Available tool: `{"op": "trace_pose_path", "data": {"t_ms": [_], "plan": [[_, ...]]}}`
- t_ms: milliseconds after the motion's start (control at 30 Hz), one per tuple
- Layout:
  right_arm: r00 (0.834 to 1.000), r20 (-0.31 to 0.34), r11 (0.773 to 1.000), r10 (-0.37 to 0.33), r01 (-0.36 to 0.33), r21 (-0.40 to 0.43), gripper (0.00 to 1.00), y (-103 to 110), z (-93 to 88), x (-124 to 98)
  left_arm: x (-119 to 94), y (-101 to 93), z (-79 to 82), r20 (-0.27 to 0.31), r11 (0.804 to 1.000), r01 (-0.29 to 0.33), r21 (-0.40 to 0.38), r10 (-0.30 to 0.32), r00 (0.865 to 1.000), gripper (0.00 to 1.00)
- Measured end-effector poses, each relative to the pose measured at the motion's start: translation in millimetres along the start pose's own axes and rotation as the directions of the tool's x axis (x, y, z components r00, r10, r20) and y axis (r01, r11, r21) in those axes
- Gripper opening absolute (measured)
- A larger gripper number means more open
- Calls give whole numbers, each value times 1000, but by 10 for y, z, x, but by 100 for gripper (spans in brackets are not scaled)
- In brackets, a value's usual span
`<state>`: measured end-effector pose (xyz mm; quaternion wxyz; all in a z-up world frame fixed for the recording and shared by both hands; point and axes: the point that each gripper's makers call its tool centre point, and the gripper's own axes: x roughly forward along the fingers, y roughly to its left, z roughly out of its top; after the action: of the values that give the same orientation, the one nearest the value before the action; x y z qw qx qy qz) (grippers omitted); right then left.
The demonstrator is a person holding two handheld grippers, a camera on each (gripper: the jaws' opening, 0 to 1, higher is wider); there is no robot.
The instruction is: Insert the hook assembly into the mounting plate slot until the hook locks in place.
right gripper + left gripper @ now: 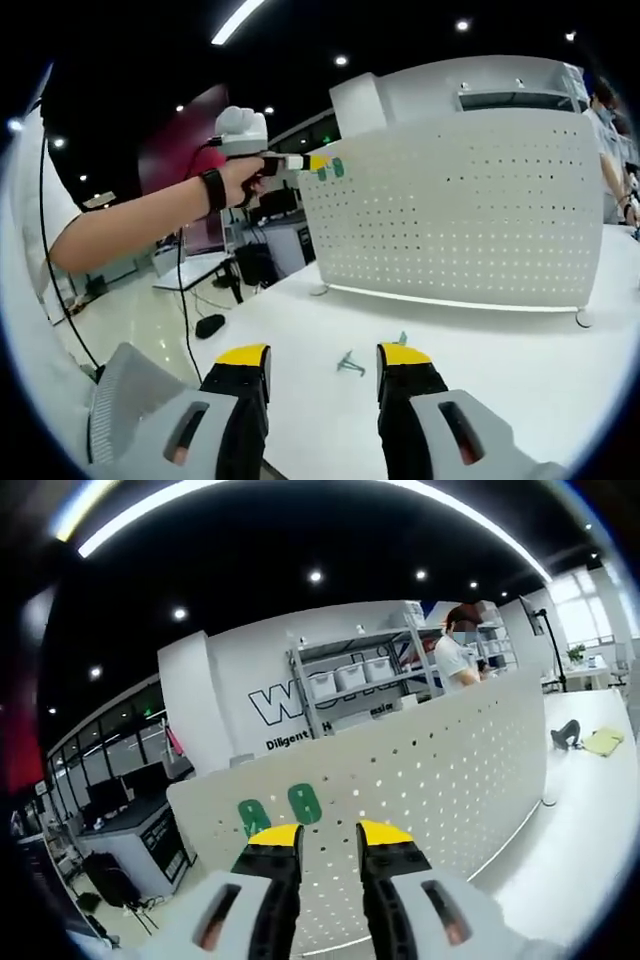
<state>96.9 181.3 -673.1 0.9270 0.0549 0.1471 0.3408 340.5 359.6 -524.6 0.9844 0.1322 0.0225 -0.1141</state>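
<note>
A white perforated mounting plate stands upright on the white table, and in the right gripper view the plate rises at the far side. Two green oval pieces sit on its face near the top corner. My left gripper is open with nothing between its yellow-tipped jaws, just below those pieces. In the right gripper view a hand holds the left gripper up at the plate's upper left corner, beside the green pieces. My right gripper is open and low over the table. A small green hook lies just ahead of it, and another green piece lies nearby.
A person stands behind the plate near shelves with white bins. A black object and a yellow item lie on the table to the right. The person's forearm reaches across. A dark object lies at the table's left edge.
</note>
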Motion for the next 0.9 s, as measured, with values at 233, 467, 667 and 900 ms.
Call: {"op": "trace_pose_path", "data": {"t_ms": [233,467,667,900], "plan": [[1000,13,1000,24,-24,1,43,11,3,-6,-231,-130,-155,-37,1000,4,-23,-5,999,23],[999,18,999,51,-51,-6,42,-7,-15,-16,-384,-309,-313,-63,999,20,-32,-22,998,23],[997,20,998,68,-68,-1,42,-49,-22,-18,-462,-497,-499,-103,998,48,-40,-52,993,24],[996,9,996,93,-93,3,42,-83,-50,-6,-529,-690,-716,-128,995,82,-52,-88,988,25]]}}
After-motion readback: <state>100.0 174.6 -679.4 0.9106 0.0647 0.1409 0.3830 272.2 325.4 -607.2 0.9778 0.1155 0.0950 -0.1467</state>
